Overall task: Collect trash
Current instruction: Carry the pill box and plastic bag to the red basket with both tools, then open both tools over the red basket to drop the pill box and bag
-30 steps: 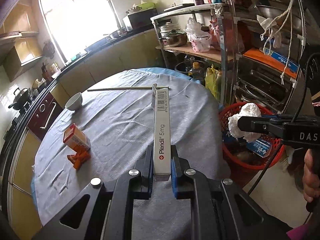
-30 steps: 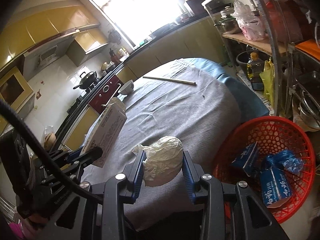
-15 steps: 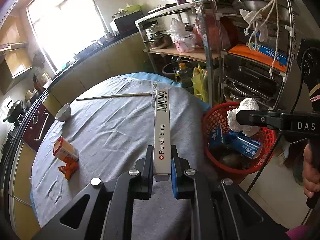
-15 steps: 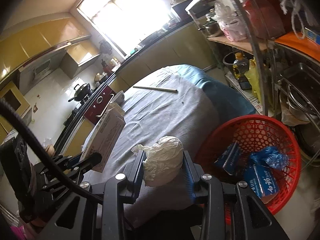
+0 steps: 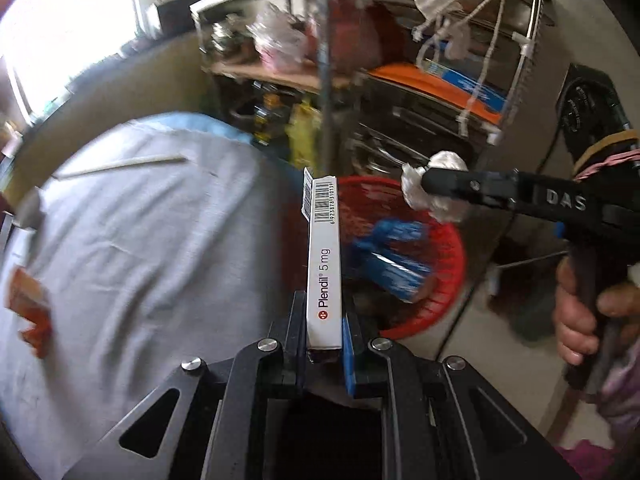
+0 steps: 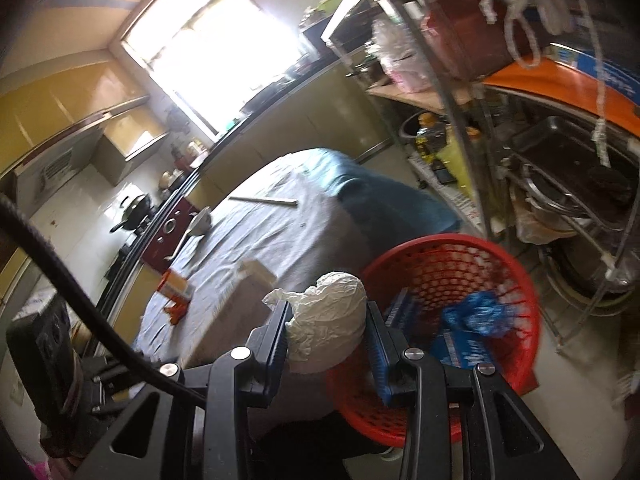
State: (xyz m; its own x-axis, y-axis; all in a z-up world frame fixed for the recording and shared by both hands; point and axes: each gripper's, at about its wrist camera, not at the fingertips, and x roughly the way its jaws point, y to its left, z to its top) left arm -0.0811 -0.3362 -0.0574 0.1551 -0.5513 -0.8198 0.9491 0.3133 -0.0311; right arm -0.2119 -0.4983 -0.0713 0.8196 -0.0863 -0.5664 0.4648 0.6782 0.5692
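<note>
Left gripper (image 5: pixel 324 344): clamped on box (image 5: pixel 324 264), near basket (image 5: pixel 448 240). Right gripper (image 6: pixel 328 336): clamped on paper wad (image 6: pixel 332 320), beside the basket's rim. Basket: blue wrappers (image 6: pixel 476 316) already inside. Outstanding: both held items; orange carton (image 6: pixel 174 286) on table (image 6: pixel 260 232).

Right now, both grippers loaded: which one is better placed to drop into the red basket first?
Right, probably. The right gripper holds the crumpled paper wad beside the red basket rim. The left gripper holds the Plendil box nearer the table edge.
</note>
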